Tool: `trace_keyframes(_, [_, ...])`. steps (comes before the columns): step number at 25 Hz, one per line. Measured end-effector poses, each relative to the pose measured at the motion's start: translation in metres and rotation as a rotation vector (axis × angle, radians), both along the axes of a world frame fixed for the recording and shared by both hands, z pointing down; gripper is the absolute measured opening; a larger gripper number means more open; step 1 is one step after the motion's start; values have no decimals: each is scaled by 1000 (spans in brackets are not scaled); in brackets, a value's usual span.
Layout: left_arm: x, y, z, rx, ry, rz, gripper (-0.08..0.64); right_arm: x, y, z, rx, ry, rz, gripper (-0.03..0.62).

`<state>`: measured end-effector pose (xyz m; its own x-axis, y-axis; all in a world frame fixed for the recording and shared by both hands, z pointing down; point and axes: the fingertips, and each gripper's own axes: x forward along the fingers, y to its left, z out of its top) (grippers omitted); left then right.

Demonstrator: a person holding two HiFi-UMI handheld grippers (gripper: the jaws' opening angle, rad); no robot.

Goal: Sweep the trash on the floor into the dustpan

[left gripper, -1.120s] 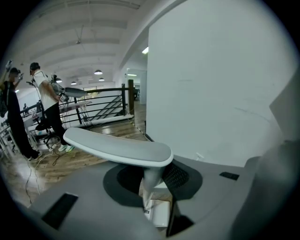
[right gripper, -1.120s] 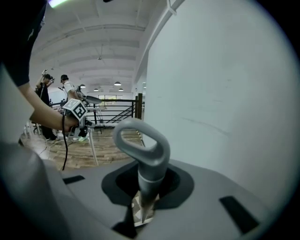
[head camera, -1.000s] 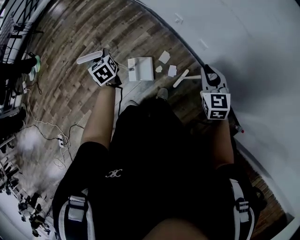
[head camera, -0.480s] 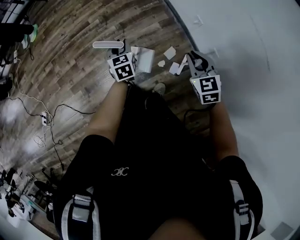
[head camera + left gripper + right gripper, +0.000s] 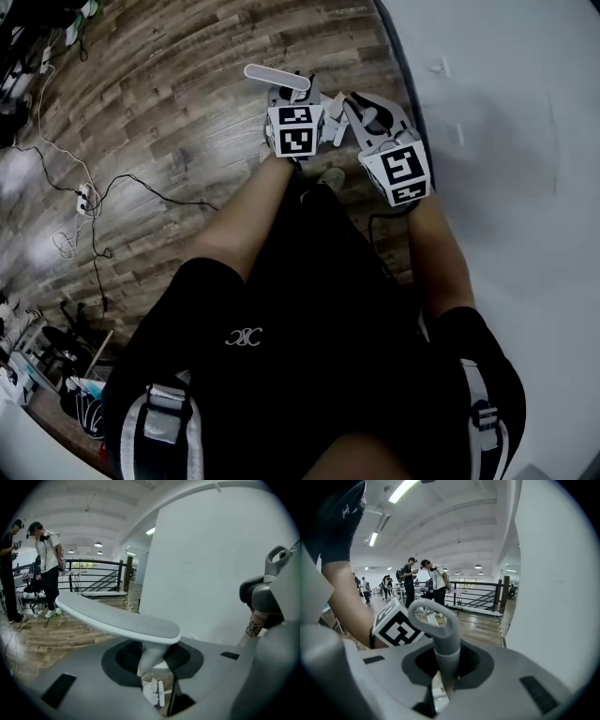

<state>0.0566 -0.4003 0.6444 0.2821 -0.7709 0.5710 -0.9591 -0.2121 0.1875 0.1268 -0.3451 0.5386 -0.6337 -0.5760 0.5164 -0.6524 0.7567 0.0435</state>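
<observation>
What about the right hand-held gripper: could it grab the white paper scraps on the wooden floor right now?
Probably not: the right hand-held gripper is shut on a grey loop-ended brush handle, so its jaws are taken. The white paper scraps lie below on the wooden floor, likely within the brush's reach.

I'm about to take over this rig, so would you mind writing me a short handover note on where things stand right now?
Left tool: shut on the flat white dustpan handle.
Right tool: shut on the grey brush handle, loop end up.
Both tools sit close together over the wood floor, beside the white wall.
Trash: white paper scraps show below the left tool's jaws; whether they lie in the pan or on the floor I cannot tell.
Done: both implements gripped, at the scraps.
Left to do: sweep the scraps into the pan, then check for strays.
</observation>
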Motion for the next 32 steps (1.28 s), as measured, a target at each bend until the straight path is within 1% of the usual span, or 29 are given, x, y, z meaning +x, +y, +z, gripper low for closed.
trace_keyframes(3, [-8, -2, 0, -7, 18, -2, 117, -7, 0, -13, -3, -46, 21, 57])
trace_keyframes(5, [-11, -3, -1, -11, 35, -7, 120, -2, -2, -22, -5, -68, 57, 57])
trace_keyframes(9, [-15, -4, 0, -24, 50, 5, 121, 18, -2, -42, -3, -79, 124, 57])
trace_keyframes(18, [-11, 5, -3, -28, 57, 19, 124, 55, 30, -74, 27, -39, 167, 57])
trace_keyframes(22, [-14, 6, -5, -44, 0, 57, 115, 67, 39, -82, 46, -16, 199, 57])
trace_keyframes(24, [-20, 4, -5, -54, -18, 48, 111, 78, 39, -83, 49, 4, 236, 57])
trace_keyframes(28, [-37, -5, -9, -71, -29, -5, 104, 106, 35, -83, 42, 37, 332, 57])
trace_keyframes(30, [-43, -10, -16, -71, -25, -32, 103, 121, 35, -85, 39, 50, 378, 57])
trace_keyframes(32, [-46, -14, -27, -64, -29, -37, 103, 135, 35, -88, 39, 60, 427, 57])
